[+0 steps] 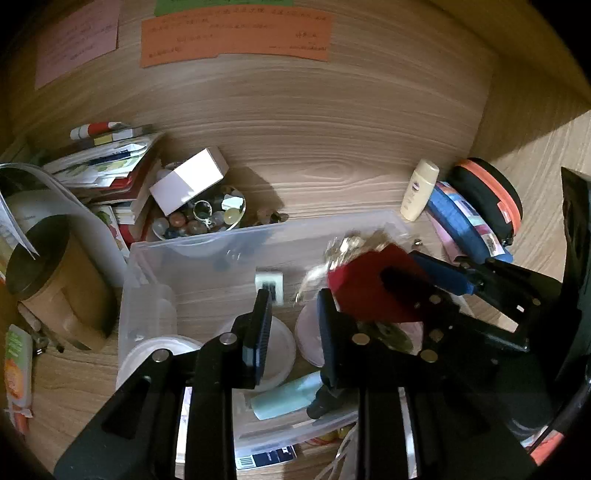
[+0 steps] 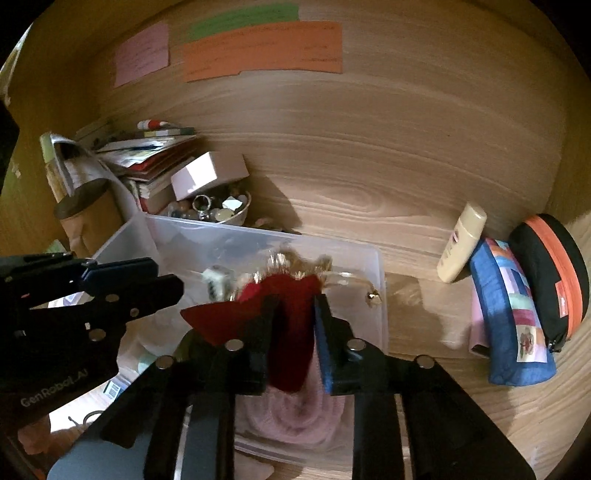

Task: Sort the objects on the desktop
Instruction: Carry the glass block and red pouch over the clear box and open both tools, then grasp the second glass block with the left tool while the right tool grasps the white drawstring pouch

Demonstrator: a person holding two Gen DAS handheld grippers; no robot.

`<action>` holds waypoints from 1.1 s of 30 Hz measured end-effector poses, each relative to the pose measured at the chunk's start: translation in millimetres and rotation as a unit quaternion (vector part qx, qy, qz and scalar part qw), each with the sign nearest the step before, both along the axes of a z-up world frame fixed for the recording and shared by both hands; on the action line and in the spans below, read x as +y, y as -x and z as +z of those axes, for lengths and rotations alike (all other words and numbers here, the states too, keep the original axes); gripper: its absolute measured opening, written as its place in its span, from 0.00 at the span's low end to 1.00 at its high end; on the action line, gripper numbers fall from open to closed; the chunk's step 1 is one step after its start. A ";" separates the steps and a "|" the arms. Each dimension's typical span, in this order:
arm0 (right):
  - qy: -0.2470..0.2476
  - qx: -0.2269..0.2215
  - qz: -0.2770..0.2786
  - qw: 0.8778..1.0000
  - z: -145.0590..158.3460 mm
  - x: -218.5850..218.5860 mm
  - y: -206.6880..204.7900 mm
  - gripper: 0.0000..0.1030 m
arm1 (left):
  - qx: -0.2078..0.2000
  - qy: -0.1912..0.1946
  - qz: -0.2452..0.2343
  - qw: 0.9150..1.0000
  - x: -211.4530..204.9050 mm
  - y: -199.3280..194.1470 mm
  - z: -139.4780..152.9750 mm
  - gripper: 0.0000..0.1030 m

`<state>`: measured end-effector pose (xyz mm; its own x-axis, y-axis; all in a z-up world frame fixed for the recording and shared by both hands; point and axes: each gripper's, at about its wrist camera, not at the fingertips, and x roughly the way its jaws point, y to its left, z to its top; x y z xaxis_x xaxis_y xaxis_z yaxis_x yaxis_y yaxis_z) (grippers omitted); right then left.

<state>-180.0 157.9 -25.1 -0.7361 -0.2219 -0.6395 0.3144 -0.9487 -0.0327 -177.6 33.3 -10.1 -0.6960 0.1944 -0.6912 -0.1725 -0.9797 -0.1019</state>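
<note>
**Colours and patterns across the desk**

Wood-grain brown on the desk [image 1: 332,177] and back panel, streaked with darker lines. Far left, pale pink on one note [image 2: 142,51]; beside it, orange on the long note [image 2: 264,50], green on the strip [image 2: 245,18] above. Deep red on the pouch [image 2: 291,325], gold at its blurred trim. Translucent, frosted white for the bin [image 1: 207,251]. Black frames with blue pads on the right gripper [image 2: 295,332]. Cream on the bottle [image 2: 461,243], right. Blue with pink and multicoloured patches on the pencil case [image 2: 509,314]. Black with an orange band on the round case [image 2: 554,273]. Mixed amber, white and grey among the beads [image 1: 199,218]. Tan with a dark top on the cup [image 1: 55,280].
</note>
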 end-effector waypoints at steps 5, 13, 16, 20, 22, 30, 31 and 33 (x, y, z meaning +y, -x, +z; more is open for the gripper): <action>-0.018 0.026 -0.013 0.999 1.0 -4.2 -4.6 0.44 | 0.007 -0.004 0.002 1.000 -2.4 -3.5 4.3 0.31; 0.000 0.047 -0.005 0.999 9.1 -3.5 -14.6 0.75 | 0.035 0.001 0.019 0.999 -7.1 -20.5 22.6 0.59; 0.006 0.046 0.002 0.999 11.6 -3.8 -17.0 0.78 | 0.039 0.007 0.024 0.999 -10.7 -27.4 28.1 0.68; 0.009 0.047 0.009 0.999 17.1 -4.9 -22.7 0.79 | 0.039 0.013 0.035 0.999 -17.8 -39.5 35.6 0.75; 0.011 0.044 0.013 0.999 20.2 -6.1 -26.4 0.81 | 0.034 0.007 0.036 0.999 -23.3 -45.7 38.7 0.84; 0.028 0.034 0.012 0.999 33.7 3.5 -54.3 0.87 | 0.047 0.001 0.055 0.997 -45.2 -77.0 51.6 0.92; 0.029 0.034 0.010 0.999 35.1 6.0 -60.1 0.89 | 0.048 0.006 0.058 0.997 -48.2 -81.7 51.4 0.92; 0.029 0.037 0.008 0.999 36.7 9.5 -67.9 0.95 | 0.047 0.018 0.068 0.996 -54.5 -90.7 49.7 0.92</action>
